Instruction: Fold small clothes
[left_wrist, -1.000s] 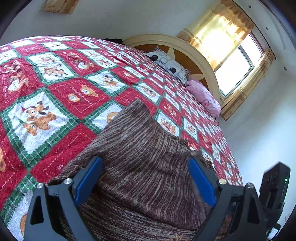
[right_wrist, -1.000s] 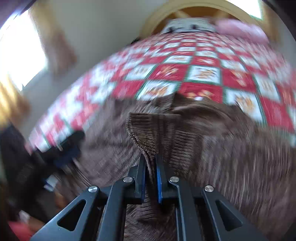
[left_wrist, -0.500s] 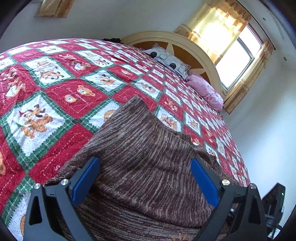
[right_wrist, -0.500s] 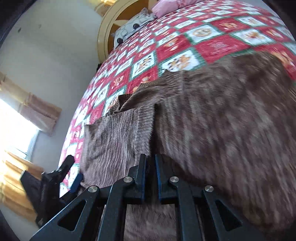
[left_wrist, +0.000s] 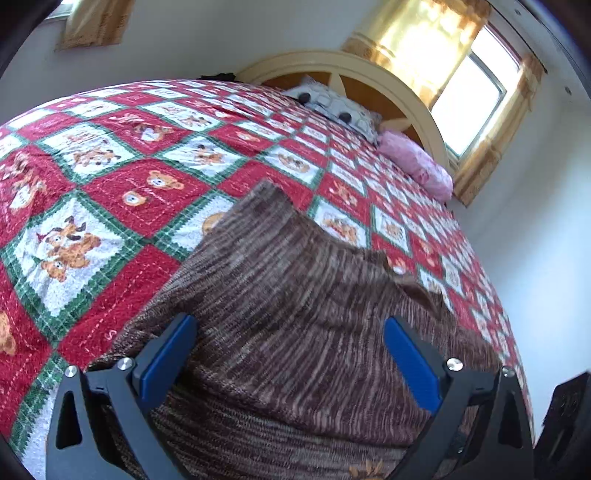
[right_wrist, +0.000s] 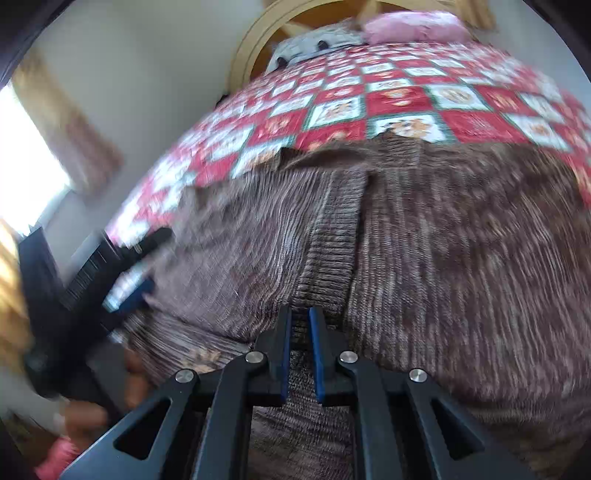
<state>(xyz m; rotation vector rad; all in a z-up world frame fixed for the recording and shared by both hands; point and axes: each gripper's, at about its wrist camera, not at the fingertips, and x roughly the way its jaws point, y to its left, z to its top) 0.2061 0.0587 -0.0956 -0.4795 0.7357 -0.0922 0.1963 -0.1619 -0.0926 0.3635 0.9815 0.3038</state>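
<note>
Two grippers work a brown sweater (left_wrist: 295, 325) lying on the quilt (left_wrist: 110, 192). The left gripper (left_wrist: 288, 354) hovers spread wide above it. The right gripper (right_wrist: 300, 332) pinches a ribbed fold.

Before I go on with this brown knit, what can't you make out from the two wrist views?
- Near hem of the brown knit garment: left wrist view, cut off by the frame's bottom edge.
- Fabric between the right gripper pads: right wrist view, hidden by its closed fingers.
- Left gripper: right wrist view, motion-blurred.
- Garment type: unclear in both views.
</note>
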